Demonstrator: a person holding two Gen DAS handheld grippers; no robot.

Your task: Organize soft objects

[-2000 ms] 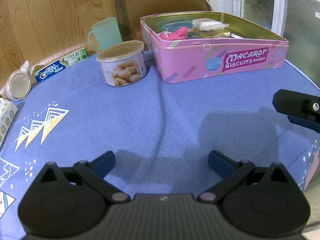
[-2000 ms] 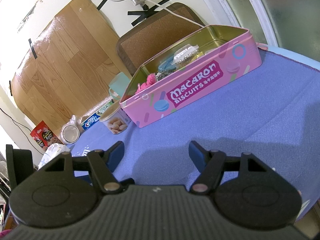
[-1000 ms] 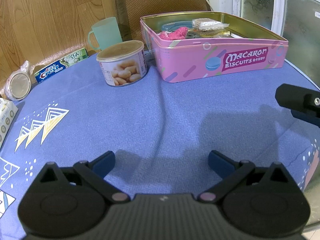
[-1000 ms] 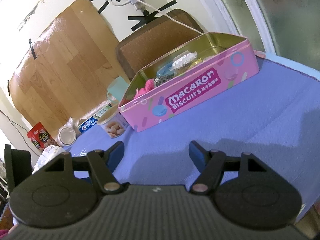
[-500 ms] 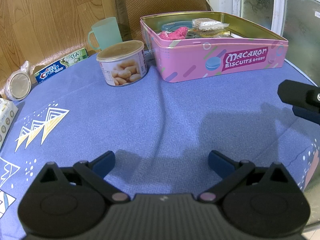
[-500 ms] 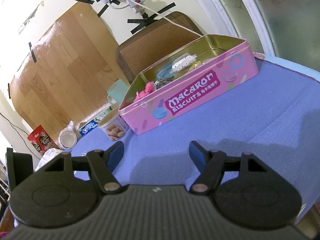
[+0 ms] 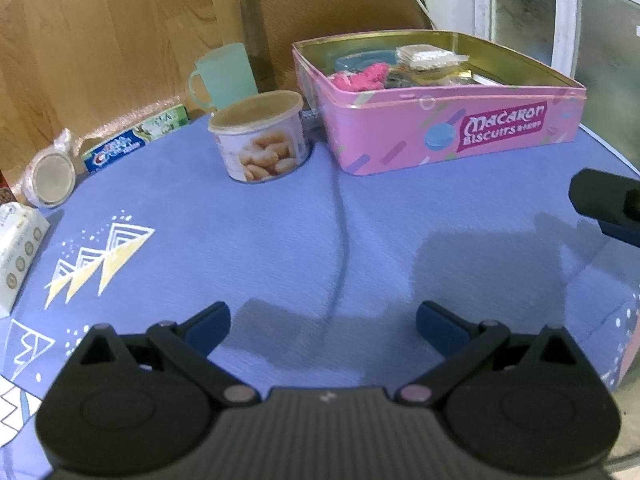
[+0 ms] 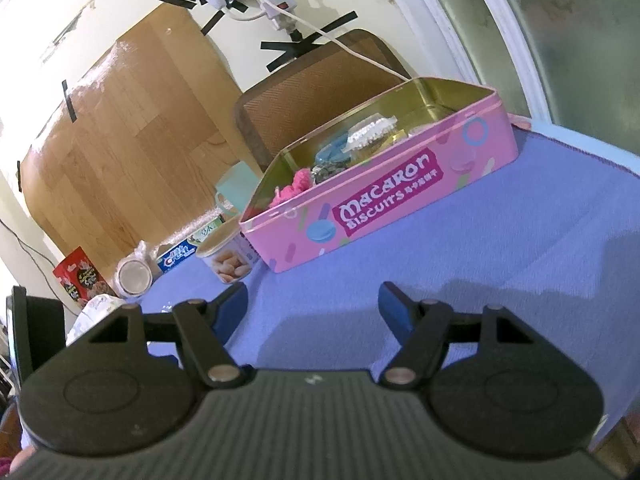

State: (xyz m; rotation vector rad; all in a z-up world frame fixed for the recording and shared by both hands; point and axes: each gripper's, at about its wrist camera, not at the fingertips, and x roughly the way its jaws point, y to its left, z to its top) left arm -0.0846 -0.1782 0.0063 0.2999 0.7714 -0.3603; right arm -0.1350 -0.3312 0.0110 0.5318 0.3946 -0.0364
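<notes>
Two empty grippers hover over a blue tablecloth before an open biscuit tin

From the left: a white carton [image 7: 18, 256] at the cloth's [image 7: 280, 240] edge, a wrapped roll [image 7: 52, 178], a toothpaste box [image 7: 134, 144], a mint mug [image 7: 224, 78] and a snack can [image 7: 262, 140] just left of the pink tin [image 7: 448, 136] at the far side. A pink soft item [image 7: 362, 76] lies in the tin's left end, beside packets [image 7: 430, 58]. Near the camera, the left gripper [image 7: 322, 322] has its jaws spread wide, holding nothing. The right gripper [image 8: 312, 308], at the right, is likewise spread and empty, well short of the tin [image 8: 384, 200]
</notes>
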